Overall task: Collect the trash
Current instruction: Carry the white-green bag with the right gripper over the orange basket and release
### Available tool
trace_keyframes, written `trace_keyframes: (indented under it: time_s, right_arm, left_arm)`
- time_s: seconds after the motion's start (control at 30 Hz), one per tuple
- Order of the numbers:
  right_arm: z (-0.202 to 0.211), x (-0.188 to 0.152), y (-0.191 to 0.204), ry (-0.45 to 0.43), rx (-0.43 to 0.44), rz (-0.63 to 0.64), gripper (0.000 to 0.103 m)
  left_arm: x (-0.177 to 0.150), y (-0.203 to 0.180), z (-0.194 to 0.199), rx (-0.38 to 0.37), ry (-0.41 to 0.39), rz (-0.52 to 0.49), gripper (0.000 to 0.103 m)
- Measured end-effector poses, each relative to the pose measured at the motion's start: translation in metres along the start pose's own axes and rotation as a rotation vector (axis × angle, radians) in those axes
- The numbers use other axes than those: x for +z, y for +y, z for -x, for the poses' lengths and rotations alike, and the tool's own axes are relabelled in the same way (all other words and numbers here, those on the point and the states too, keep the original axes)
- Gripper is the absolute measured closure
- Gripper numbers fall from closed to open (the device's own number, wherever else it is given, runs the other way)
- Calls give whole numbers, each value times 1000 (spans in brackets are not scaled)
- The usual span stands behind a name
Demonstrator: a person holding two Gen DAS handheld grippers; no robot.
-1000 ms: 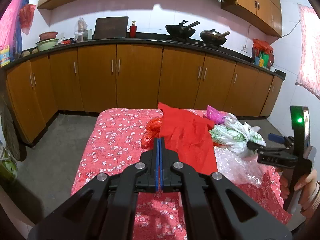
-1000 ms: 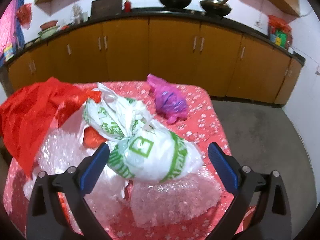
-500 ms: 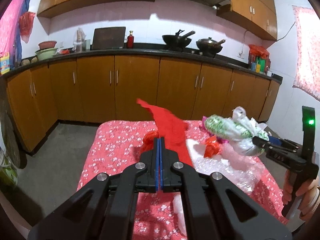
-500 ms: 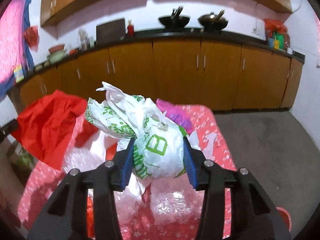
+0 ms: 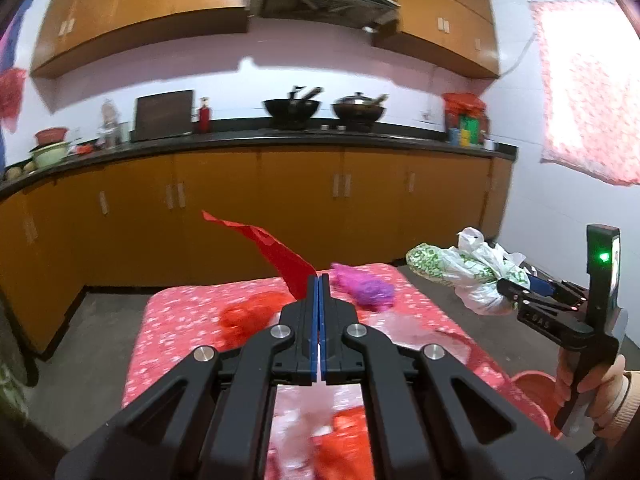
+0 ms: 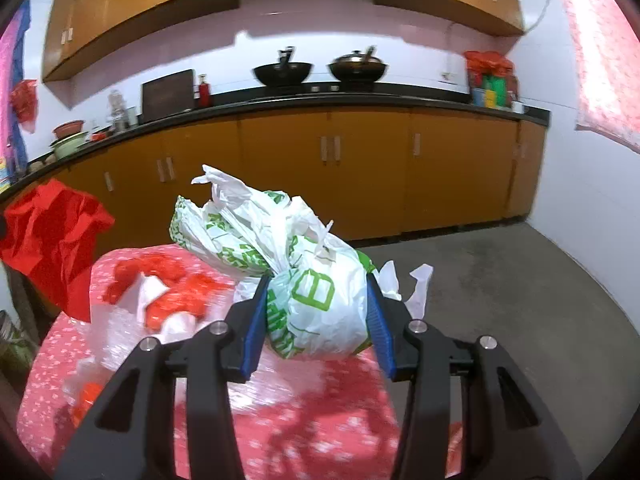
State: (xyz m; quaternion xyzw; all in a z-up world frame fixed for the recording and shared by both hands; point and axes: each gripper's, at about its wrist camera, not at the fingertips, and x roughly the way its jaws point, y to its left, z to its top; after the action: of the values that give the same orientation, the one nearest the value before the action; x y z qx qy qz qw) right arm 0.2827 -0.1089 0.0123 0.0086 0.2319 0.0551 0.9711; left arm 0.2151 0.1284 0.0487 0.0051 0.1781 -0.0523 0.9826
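Observation:
My left gripper (image 5: 318, 280) is shut on a red plastic sheet (image 5: 276, 252) and holds it up above the table; the sheet also shows at the left in the right wrist view (image 6: 52, 236). My right gripper (image 6: 318, 300) is shut on a white and green plastic bag (image 6: 312, 296) and holds it lifted over the table's right side; that bag also shows in the left wrist view (image 5: 468, 276). On the red flowered table (image 5: 180, 312) lie a magenta bag (image 5: 364, 288), red bags (image 6: 180, 292) and clear bubble wrap (image 6: 120, 332).
A red basin (image 5: 536, 396) stands on the floor at the table's right, below my right gripper. Brown cabinets (image 5: 256, 208) with a black counter, woks and bowls line the far wall. Grey floor (image 6: 520, 292) lies to the right.
My right gripper closed on the white and green bag and lifted it off the table. My left gripper rose with the red sheet. Both views tilted up.

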Motion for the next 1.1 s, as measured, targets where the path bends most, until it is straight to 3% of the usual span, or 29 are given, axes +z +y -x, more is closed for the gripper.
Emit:
trace_keyframes:
  time_s: [0.33,0.5,0.77,0.97,1.1]
  right_arm:
    - [28,-38,-105,19,-209,-142,58]
    - [45,-69,-157,38,-357,-201,58]
    - [64,-120,-234,112,-560,-290,58]
    - [78,-160,-276,169,-636,-342,58]
    - [81,-188,-296,211,-643,-357,58]
  left_arm:
    - [-1,-99,-31,-238,38,-113,103]
    - [-15,-158,-45,-360,66,-156,103]
    - [-53,-242,-66,-538,146,-146,103]
    - [-83,-303,-75,-631,216,-175,103]
    - [-102,-334,-81,-655,255,-210,103]
